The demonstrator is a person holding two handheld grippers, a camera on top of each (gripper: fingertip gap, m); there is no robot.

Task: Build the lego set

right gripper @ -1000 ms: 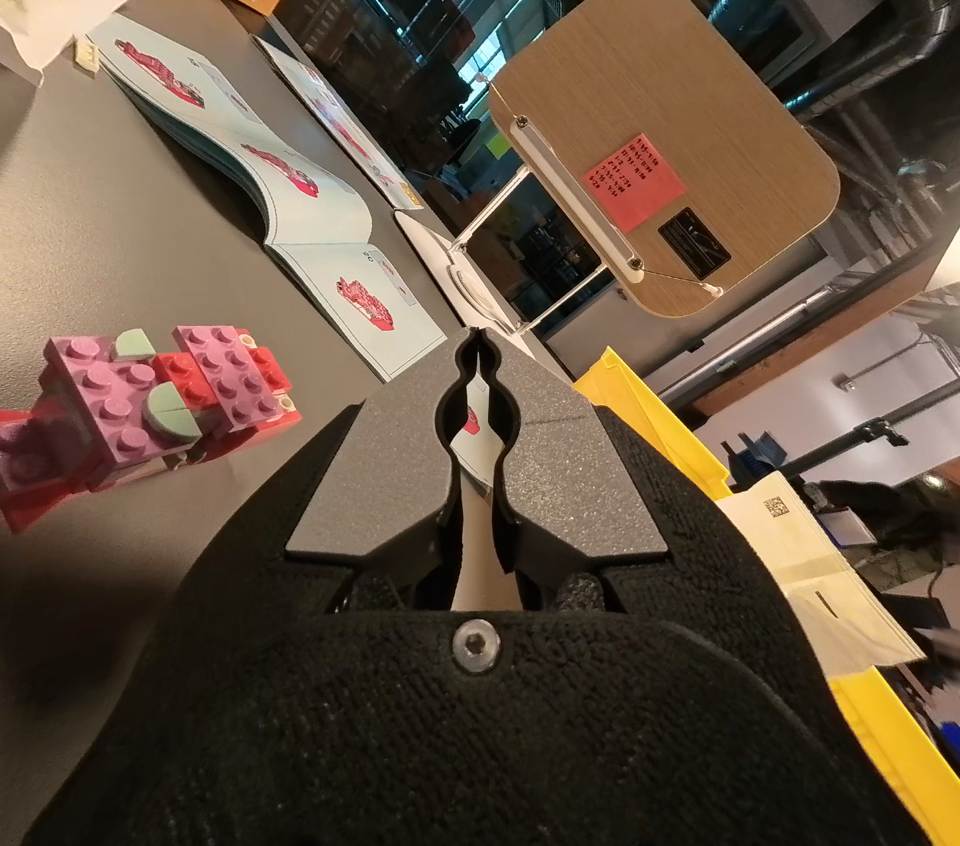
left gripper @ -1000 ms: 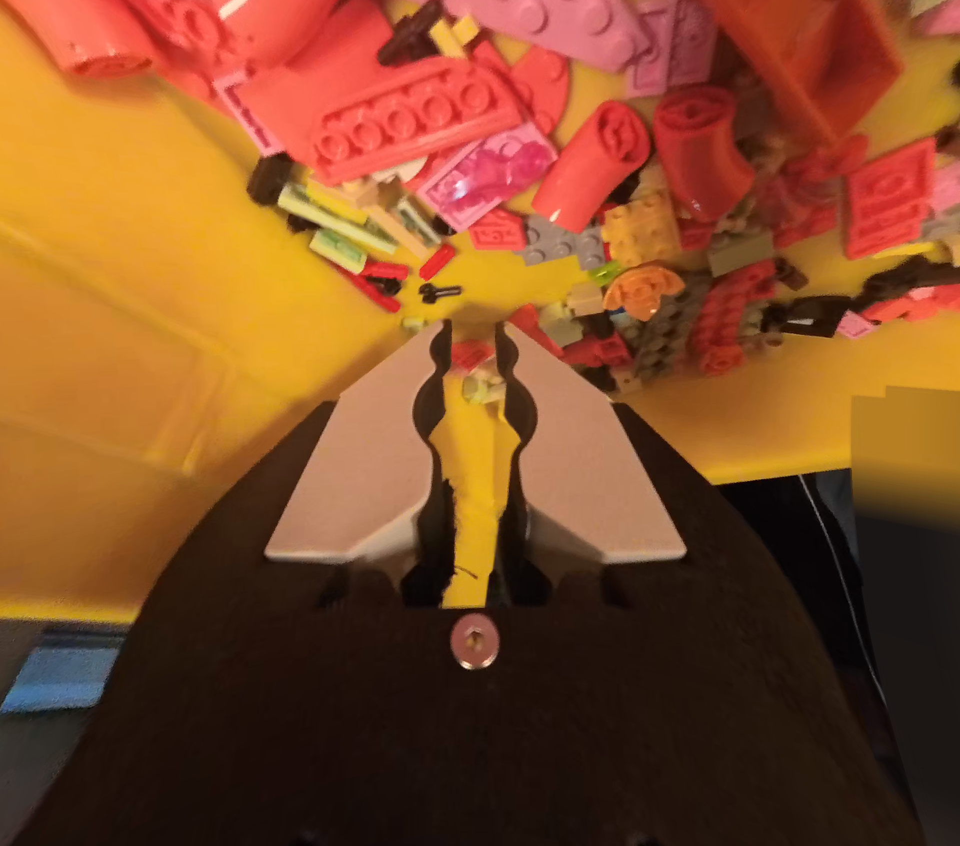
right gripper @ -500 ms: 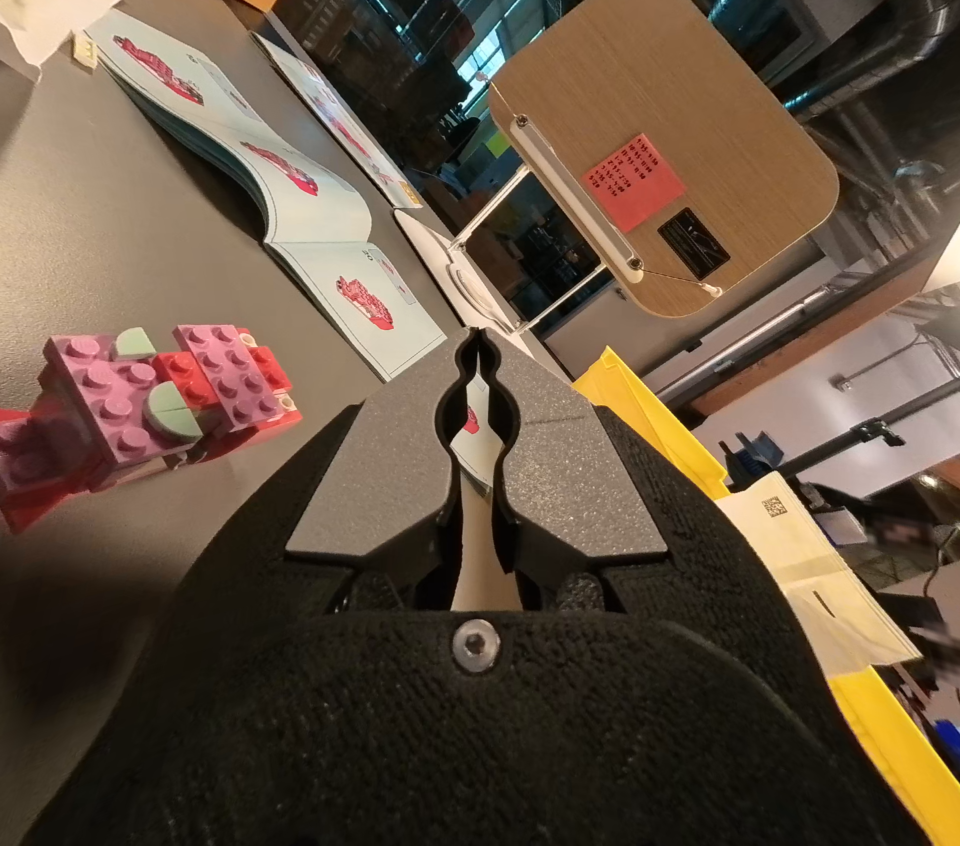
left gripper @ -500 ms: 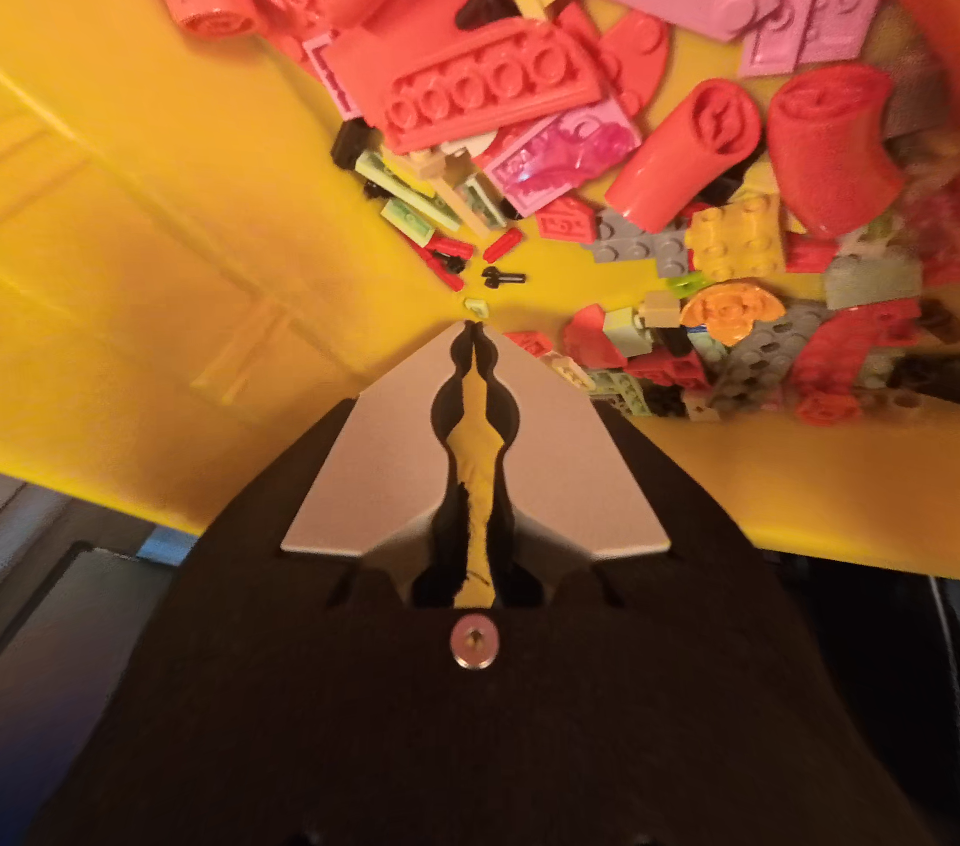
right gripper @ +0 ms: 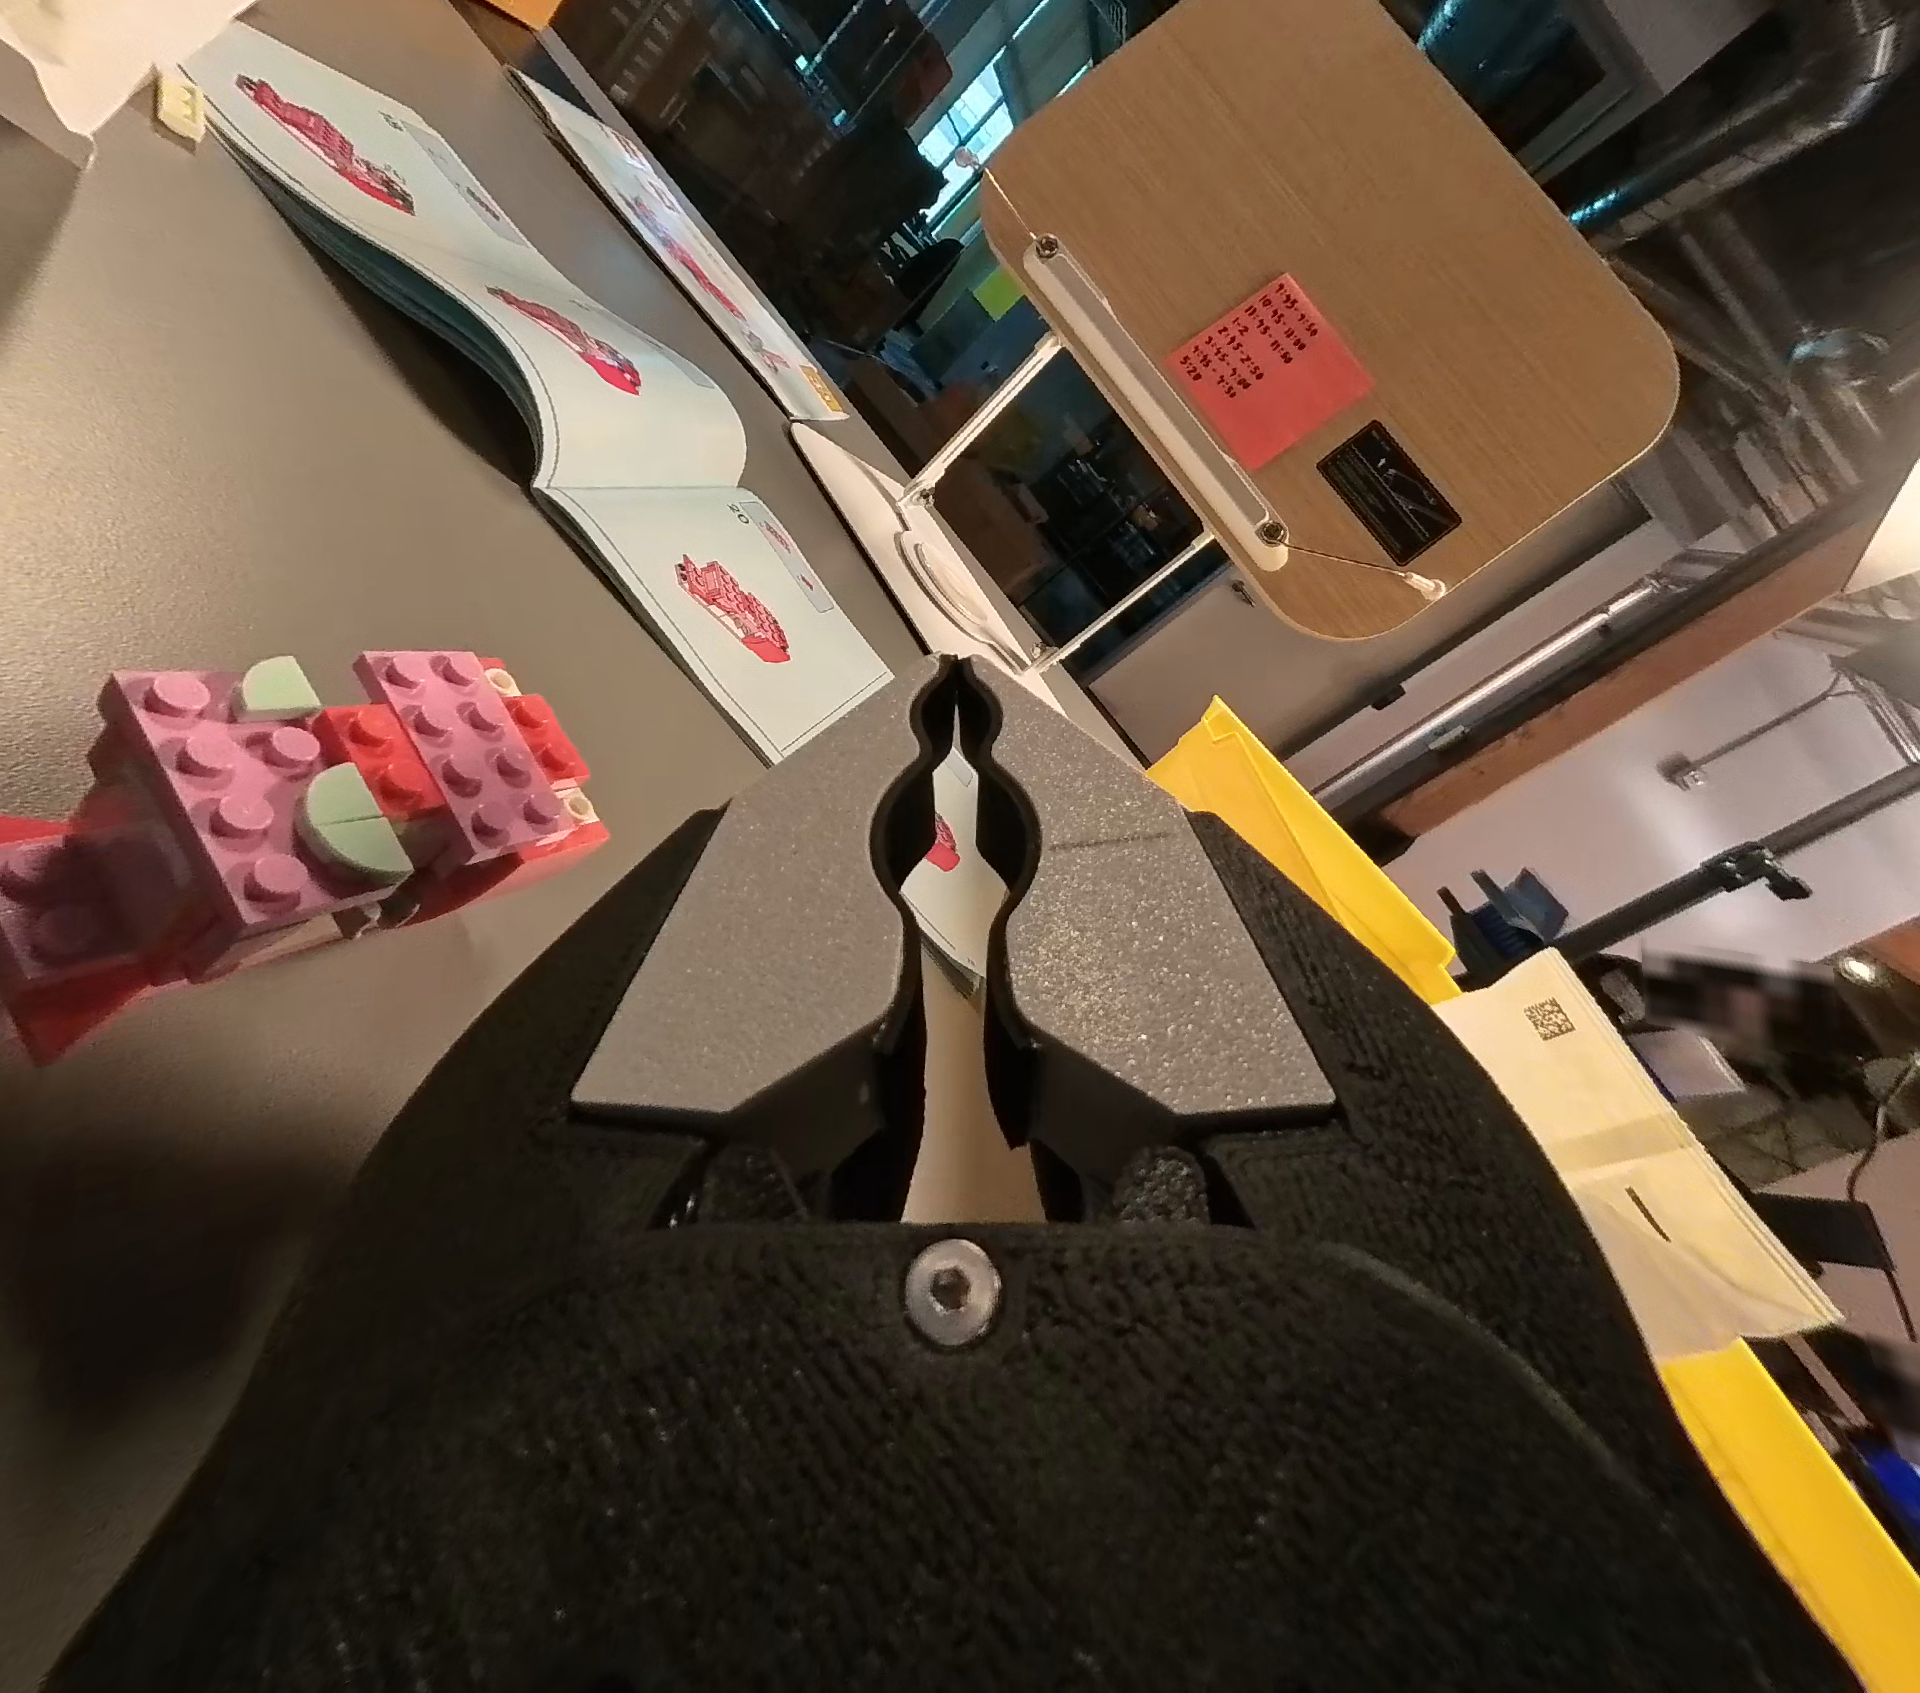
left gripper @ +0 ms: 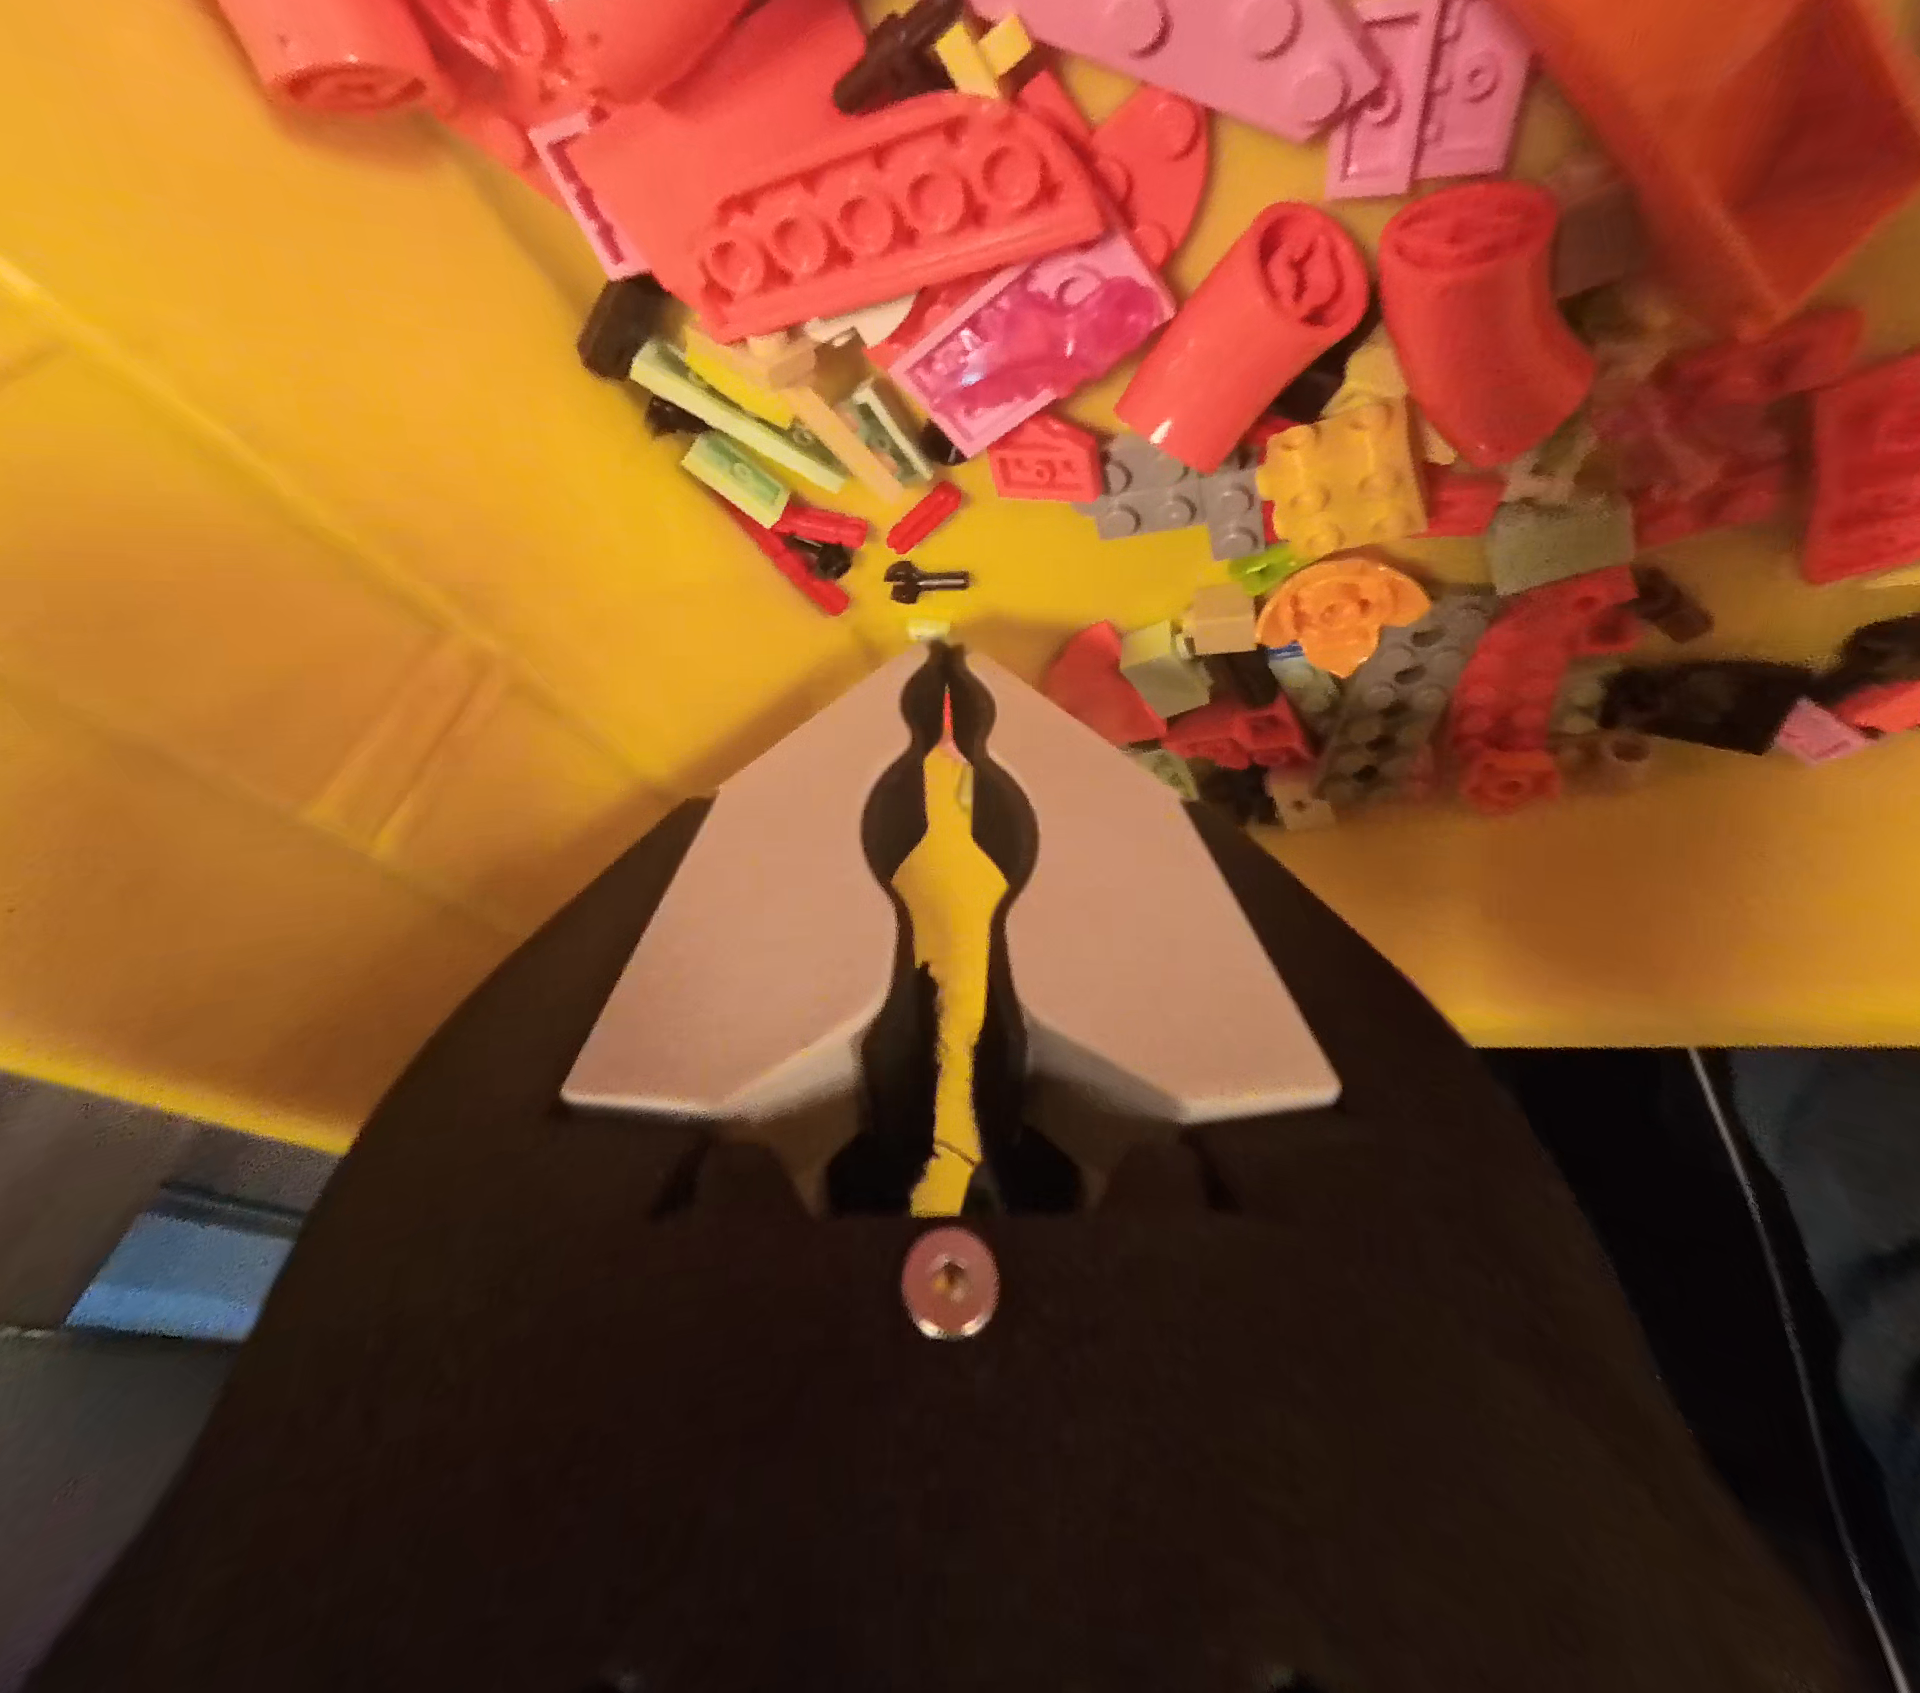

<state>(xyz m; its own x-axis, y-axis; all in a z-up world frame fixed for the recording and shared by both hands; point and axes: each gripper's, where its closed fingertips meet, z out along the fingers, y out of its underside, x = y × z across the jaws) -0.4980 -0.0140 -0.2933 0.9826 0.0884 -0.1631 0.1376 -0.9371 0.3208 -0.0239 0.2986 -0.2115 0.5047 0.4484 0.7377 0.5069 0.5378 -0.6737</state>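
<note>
— How does the left gripper (left gripper: 940,651) sit?

— It points down into the yellow plastic bin (left gripper: 312,500), grey fingers (left gripper: 1091,895) closed tip to tip. A tiny pale green piece (left gripper: 928,629) lies right at the tips; whether it is pinched I cannot tell.

— What lies around it?

— A small black pin (left gripper: 925,579) at twelve o'clock, red rods (left gripper: 821,523) at eleven, and a heap of loose bricks from one to three, with an orange flower-shaped piece (left gripper: 1335,609) among them.

— And the right gripper (right gripper: 958,675)?

— It lies low over the dark grey tabletop (right gripper: 208,448), dark fingers (right gripper: 810,895) shut with nothing between them. A pink-and-red brick model (right gripper: 312,802) stands at nine o'clock, an open instruction booklet (right gripper: 623,438) at eleven
</note>
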